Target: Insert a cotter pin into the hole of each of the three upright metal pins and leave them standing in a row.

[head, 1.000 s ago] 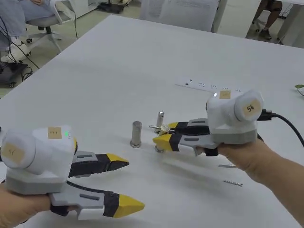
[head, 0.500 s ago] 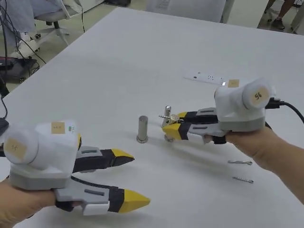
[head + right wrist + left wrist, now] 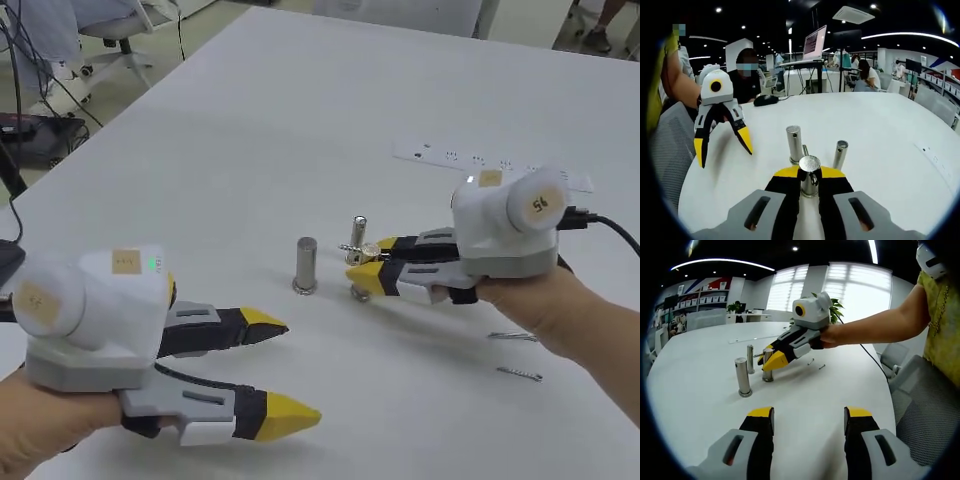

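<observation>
Right gripper pinching 1 metal pin; other pins upright at 10-12 o'clock. Left gripper spread, 7 o'clock.

- Pins: smooth bare metal with a dull sheen
- Pin in the right gripper: bright, polished top
- Cotter pins: thin, shiny metal wire
- Table: white, smooth, matt
- Left gripper and right gripper: matt white plastic bodies, black and grey plastic jaws, smooth yellow tips
- Power strip: smooth white plastic
</observation>
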{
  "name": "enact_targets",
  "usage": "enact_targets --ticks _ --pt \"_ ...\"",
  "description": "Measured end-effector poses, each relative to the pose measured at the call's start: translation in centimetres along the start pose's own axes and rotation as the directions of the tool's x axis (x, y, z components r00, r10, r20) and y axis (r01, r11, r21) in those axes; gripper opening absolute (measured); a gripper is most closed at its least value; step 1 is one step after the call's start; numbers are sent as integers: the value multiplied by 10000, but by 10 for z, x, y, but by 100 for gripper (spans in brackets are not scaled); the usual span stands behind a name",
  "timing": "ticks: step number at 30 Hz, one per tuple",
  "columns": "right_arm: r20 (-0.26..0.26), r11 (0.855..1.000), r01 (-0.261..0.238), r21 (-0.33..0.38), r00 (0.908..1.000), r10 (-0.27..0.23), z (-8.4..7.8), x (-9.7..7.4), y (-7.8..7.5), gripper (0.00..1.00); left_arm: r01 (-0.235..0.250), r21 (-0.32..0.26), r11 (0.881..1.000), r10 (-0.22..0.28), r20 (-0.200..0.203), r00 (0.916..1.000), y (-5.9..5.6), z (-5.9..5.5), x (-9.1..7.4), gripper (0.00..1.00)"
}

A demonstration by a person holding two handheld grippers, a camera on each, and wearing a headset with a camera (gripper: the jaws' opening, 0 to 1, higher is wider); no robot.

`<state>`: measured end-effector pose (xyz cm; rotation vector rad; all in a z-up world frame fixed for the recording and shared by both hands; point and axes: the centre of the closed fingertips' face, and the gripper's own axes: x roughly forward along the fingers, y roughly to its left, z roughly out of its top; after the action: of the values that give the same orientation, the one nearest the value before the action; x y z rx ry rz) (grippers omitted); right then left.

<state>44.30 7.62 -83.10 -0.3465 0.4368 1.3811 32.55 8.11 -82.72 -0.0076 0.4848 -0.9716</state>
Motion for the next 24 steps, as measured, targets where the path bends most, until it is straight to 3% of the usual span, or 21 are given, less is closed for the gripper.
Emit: enact_targets --ticks 12,24 --pt "141 10000 11 79 9999 -12 1 -2 -6 14 37 -36 10000 -37 -47 10000 0 0 0 55" --pt "129 9997 103 207 9999 -106 0 -4 -5 22 47 -58 10000 -47 -17 10000 1 1 0 55"
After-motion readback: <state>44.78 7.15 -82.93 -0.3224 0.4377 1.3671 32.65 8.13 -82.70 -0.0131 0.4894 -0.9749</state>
